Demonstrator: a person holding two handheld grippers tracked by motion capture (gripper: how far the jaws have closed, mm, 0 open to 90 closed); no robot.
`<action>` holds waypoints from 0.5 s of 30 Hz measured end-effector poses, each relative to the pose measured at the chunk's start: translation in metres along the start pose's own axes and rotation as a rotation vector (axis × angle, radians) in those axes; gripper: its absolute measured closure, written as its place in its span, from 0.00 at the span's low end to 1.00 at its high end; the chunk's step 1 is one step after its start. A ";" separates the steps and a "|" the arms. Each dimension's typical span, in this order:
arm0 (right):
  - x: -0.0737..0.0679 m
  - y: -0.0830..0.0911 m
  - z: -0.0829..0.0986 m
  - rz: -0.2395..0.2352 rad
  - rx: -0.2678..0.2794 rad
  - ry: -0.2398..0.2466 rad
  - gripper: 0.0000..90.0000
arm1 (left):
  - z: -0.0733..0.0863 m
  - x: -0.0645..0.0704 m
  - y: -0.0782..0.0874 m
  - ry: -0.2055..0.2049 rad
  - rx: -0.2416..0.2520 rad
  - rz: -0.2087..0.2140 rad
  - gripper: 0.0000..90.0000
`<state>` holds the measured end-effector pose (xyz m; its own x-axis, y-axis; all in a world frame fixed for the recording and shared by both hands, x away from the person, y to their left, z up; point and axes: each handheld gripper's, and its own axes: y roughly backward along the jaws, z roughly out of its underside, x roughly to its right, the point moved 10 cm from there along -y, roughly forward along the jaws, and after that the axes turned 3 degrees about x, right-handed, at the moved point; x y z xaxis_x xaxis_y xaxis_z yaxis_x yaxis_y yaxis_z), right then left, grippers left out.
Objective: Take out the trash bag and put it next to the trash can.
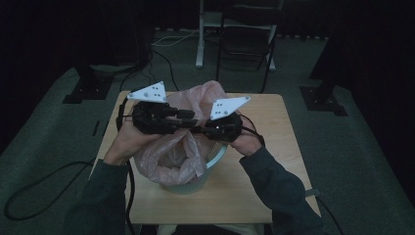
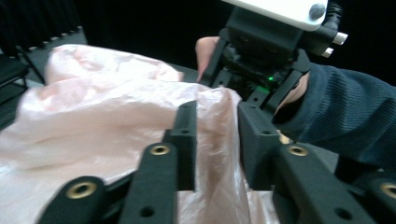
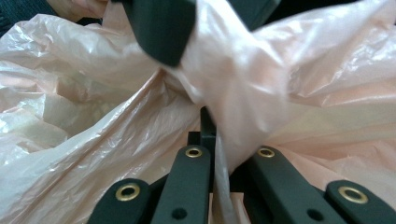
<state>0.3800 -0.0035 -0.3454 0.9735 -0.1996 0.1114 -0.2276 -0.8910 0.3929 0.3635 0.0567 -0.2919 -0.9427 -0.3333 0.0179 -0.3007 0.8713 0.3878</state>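
The work in hand looks like fitting or gathering a pink plastic bag [image 1: 173, 156] in a small pale bin [image 1: 215, 157] on the bench [image 1: 254, 186], and both tools have met over the bin's mouth to work the film. In the right gripper view the right gripper [image 3: 212, 140] has its jaws drawn narrow with a twisted strand of the bag pinched between them, the film fanning out ahead and above. In the left gripper view the left gripper [image 2: 217, 140] has its jaws set a moderate way apart with a fold of the bag lying between them; whether they truly bite on it I cannot tell, since a gap shows on each side of the fold. I judge the next move calls for the left jaws to close firmly on that fold, then for the two to draw apart gently so the thin film does not tear. The bag is translucent, pale pink, crinkled and glossy, billowing beyond the jaws and sagging into the bin beneath them.
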 end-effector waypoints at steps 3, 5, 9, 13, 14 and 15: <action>0.000 0.001 0.000 0.001 0.002 -0.008 0.99 | 0.000 -0.002 0.008 0.015 0.017 -0.009 0.67; 0.000 0.002 0.000 0.005 0.000 -0.012 0.99 | 0.001 -0.004 0.011 0.019 0.021 -0.016 0.65; 0.000 0.007 -0.002 0.004 0.018 -0.010 0.99 | 0.007 -0.014 0.032 0.046 0.047 -0.058 0.62; 0.000 0.012 -0.004 -0.010 0.038 -0.025 0.99 | 0.014 -0.019 0.043 0.058 0.057 -0.087 0.60; 0.001 0.016 -0.005 -0.016 0.049 -0.036 0.99 | 0.019 -0.023 0.049 0.072 0.070 -0.103 0.59; 0.001 0.017 -0.006 -0.014 0.056 -0.036 0.99 | 0.021 -0.025 0.052 0.078 0.077 -0.113 0.58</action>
<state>0.3771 -0.0159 -0.3331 0.9770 -0.2006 0.0728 -0.2133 -0.9151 0.3421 0.3680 0.1182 -0.2914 -0.8890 -0.4550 0.0509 -0.4171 0.8507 0.3199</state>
